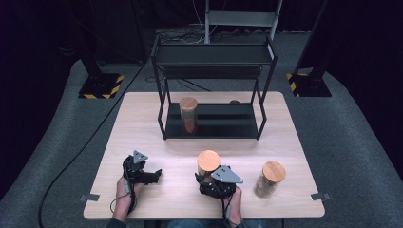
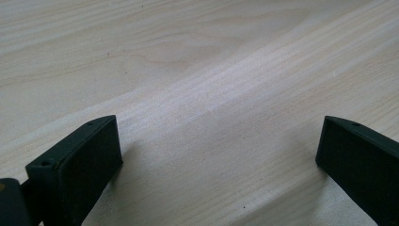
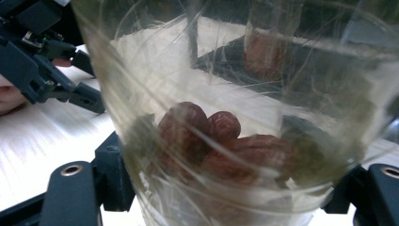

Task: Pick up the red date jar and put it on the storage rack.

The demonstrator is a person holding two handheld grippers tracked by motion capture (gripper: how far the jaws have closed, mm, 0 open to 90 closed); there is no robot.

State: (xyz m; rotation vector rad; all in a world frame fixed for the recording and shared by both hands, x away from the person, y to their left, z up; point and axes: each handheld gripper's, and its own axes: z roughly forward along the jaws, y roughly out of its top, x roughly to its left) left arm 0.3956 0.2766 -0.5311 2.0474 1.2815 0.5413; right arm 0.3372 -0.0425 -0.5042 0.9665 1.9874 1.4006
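Glass jar (image 3: pixel 235 117) with a round wooden lid (image 1: pixel 208 160) stands between the jaws of the right tongs (image 1: pixel 209 183), which are clamped on its lower wall; the right gripper view looks straight through the clear glass at a few reddish-brown dried fruits (image 3: pixel 221 146) lying at the bottom. In the high view this jar is at the near middle of the table (image 1: pixel 142 123), just ahead of the person's right hand (image 1: pixel 231 199).

To its right, near but apart, a second glass jar (image 1: pixel 270 180) with the same kind of wooden lid stands on the table, with brownish contents that are too blurred to tell.

To its left, well apart, the left tongs (image 1: pixel 154 175) rest low over the bare wood, held by the left hand (image 1: pixel 124 192). Their jaws stand wide apart with nothing between them, as the left gripper view shows over the pale grain.

Farther back, a black two-level metal rack (image 1: pixel 214 57) stands at the far middle of the table. On its lower shelf, toward the left, is a third wooden-lidded jar (image 1: pixel 188 115) with reddish contents. A black cable (image 1: pixel 85 147) trails across the grey floor at the left.
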